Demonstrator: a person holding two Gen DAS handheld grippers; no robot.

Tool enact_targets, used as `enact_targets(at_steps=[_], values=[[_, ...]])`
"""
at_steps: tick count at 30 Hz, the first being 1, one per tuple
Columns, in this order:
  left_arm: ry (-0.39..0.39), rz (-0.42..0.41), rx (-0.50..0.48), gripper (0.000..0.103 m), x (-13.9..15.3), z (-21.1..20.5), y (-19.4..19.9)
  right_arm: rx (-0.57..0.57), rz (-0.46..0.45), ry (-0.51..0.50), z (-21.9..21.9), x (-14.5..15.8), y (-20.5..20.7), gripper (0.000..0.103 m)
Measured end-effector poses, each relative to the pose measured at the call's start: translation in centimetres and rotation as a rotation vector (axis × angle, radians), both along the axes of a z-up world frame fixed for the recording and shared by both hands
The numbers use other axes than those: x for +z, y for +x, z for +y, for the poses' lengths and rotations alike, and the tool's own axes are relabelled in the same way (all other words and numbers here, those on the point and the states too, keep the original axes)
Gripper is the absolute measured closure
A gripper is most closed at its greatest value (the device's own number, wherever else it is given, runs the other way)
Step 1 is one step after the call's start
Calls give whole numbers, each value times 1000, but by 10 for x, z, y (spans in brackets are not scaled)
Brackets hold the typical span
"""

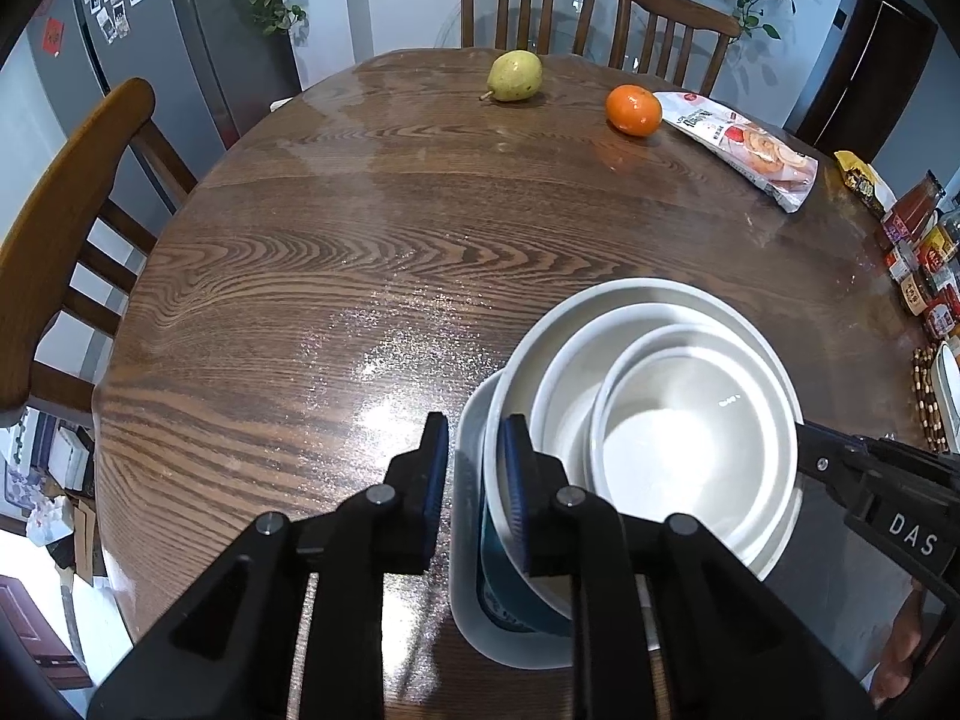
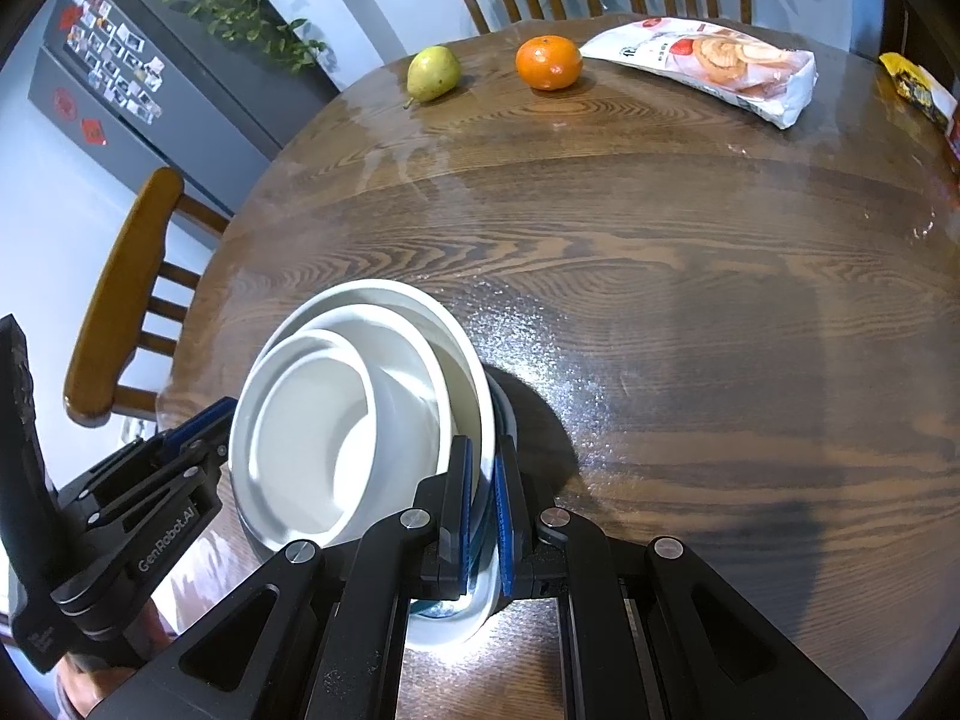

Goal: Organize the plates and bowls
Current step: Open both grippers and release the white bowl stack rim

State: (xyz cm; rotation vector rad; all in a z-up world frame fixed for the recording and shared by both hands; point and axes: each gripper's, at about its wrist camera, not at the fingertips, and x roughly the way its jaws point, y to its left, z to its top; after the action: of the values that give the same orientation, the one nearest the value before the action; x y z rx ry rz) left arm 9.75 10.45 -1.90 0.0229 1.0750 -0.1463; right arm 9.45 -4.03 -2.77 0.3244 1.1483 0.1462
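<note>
Hand-held gripper (image 2: 483, 516) clamped on bowl rim (image 2: 480, 420)

Left gripper (image 1: 477, 480) angled steeply downward, jaws slightly parted, pads clear of contact, right gripper (image 2: 483, 510) angled steeply downward, jaws clamped.

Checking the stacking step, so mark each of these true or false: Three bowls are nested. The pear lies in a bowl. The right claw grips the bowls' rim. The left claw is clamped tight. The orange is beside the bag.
Three bowls are nested: true.
The pear lies in a bowl: false, it lies on the table.
The right claw grips the bowls' rim: true.
The left claw is clamped tight: false, it straddles the rim with a gap showing.
The orange is beside the bag: true.
</note>
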Motion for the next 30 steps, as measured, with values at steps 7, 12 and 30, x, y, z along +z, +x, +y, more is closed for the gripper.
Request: enact_targets(at_steps=[7, 12, 30], values=[[14, 0, 8, 72, -1, 2, 0, -2, 3, -10, -1, 1, 0, 93], [19, -7, 6, 72, 1, -1, -1, -8, -30, -40, -3, 9, -2, 93], [8, -67, 19, 56, 17, 3, -5, -15, -43, -29, -5, 13, -5, 93]])
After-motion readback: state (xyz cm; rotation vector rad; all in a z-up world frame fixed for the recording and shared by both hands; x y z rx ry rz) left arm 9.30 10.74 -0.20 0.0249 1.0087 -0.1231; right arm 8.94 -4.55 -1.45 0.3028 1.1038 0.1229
